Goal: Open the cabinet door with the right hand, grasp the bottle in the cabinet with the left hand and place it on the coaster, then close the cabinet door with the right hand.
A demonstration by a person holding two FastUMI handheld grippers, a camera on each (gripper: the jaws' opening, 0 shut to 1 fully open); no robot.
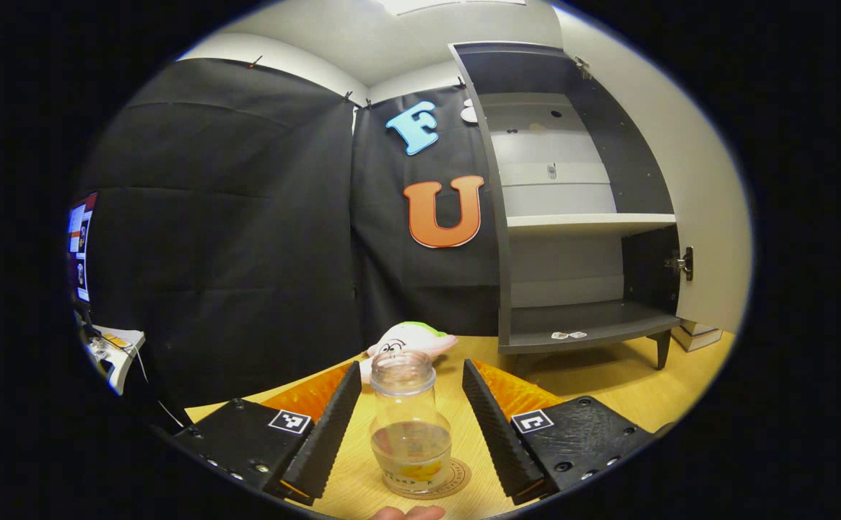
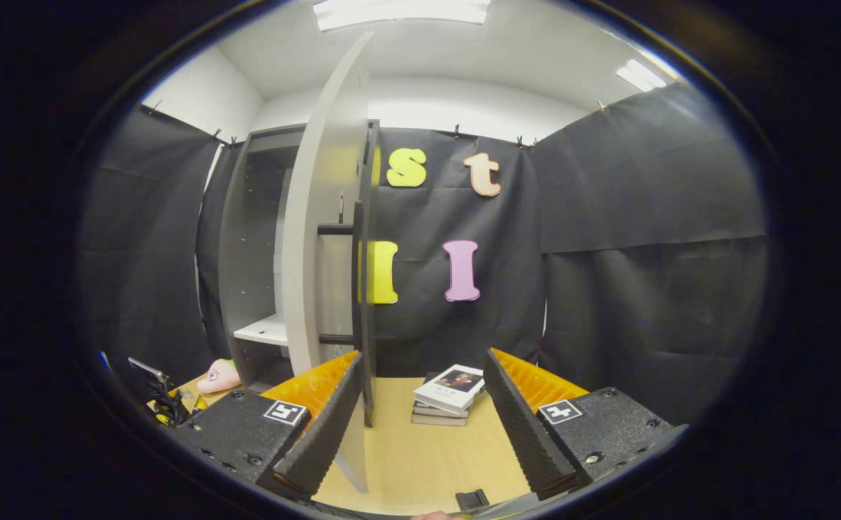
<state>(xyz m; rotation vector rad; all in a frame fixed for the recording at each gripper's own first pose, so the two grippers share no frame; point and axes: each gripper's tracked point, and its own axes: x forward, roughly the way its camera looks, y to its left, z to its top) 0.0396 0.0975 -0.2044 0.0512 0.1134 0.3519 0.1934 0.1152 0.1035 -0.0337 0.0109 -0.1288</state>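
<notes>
We see a staged recording booth rather than a lived-in home. Black cloth (image 2: 644,238) walls a wooden table (image 2: 420,448), a grey cabinet (image 1: 579,217) stands upper right, a monitor (image 1: 81,245) glows far left.

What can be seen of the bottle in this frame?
In the left gripper view, the bottle is a small clear jar-like container, glass or plastic by its look, with a threaded neck and no cap. It holds a little clear liquid at the bottom and bears a label with orange marks low on its body. It stands upright on the round coaster on the wooden table, between the open fingers of the left gripper, which do not touch it. It is out of the cabinet.
</notes>
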